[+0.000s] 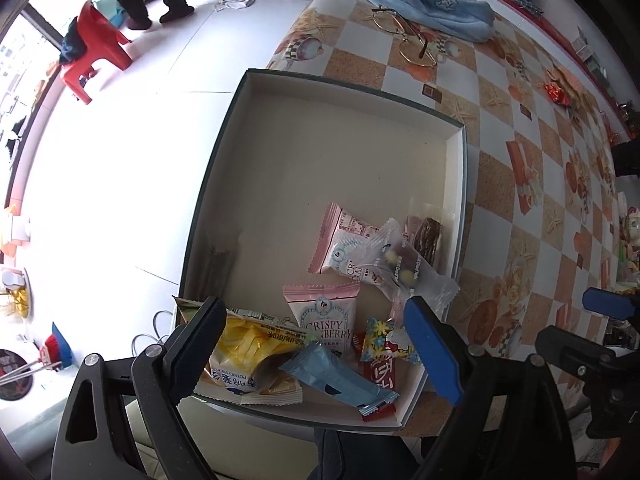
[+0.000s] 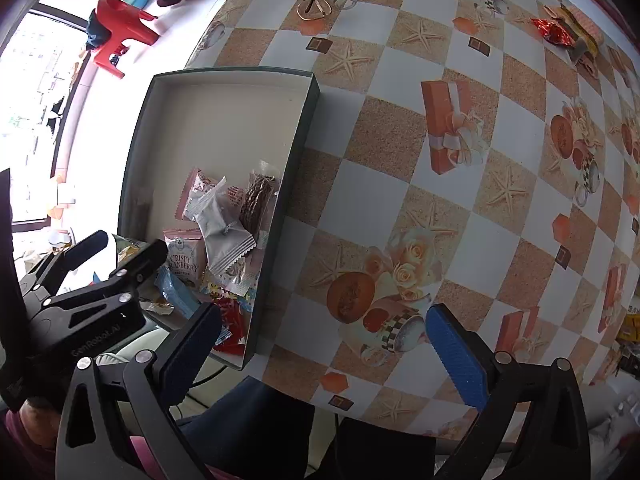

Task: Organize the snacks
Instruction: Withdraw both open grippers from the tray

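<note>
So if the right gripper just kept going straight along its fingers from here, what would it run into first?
Most likely the bare tablecloth. The right gripper is open and empty, pointing at the checkered surface beside the box, not into it. No snack lies in that line; the red wrapper sits far off to the right. Depth is uncertain.

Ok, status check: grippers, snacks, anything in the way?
Left gripper open over box. Right gripper open, empty. Red snack still on table, nothing blocking.
</note>
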`<action>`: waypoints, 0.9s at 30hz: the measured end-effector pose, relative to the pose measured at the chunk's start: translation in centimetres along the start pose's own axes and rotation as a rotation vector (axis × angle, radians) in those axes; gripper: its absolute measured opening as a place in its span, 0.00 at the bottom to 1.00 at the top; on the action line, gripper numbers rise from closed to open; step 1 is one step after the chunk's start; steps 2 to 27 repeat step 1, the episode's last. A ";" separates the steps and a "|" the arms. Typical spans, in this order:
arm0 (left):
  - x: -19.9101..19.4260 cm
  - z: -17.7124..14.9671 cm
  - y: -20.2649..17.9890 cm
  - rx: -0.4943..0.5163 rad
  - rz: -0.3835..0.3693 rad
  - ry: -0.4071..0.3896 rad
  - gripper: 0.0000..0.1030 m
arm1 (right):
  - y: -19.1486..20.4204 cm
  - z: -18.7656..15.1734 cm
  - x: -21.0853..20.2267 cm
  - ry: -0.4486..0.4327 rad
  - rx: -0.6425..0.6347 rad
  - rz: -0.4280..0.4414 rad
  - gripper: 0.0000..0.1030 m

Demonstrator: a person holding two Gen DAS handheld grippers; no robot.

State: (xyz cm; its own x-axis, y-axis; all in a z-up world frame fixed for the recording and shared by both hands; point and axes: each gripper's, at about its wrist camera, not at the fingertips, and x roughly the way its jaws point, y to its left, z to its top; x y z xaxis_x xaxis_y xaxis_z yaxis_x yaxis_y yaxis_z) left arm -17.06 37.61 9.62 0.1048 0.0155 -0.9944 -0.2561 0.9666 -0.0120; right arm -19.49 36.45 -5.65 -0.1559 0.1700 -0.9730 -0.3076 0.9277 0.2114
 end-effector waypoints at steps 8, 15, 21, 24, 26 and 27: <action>0.0 0.0 0.0 0.000 0.010 -0.001 0.90 | 0.0 0.0 -0.1 -0.003 -0.001 0.001 1.00; 0.0 0.0 0.0 0.000 0.010 -0.001 0.90 | 0.0 0.0 -0.1 -0.003 -0.001 0.001 1.00; 0.0 0.0 0.0 0.000 0.010 -0.001 0.90 | 0.0 0.0 -0.1 -0.003 -0.001 0.001 1.00; 0.0 0.0 0.0 0.000 0.010 -0.001 0.90 | 0.0 0.0 -0.1 -0.003 -0.001 0.001 1.00; 0.0 0.0 0.0 0.000 0.010 -0.001 0.90 | 0.0 0.0 -0.1 -0.003 -0.001 0.001 1.00; 0.0 0.0 0.0 0.000 0.010 -0.001 0.90 | 0.0 0.0 -0.1 -0.003 -0.001 0.001 1.00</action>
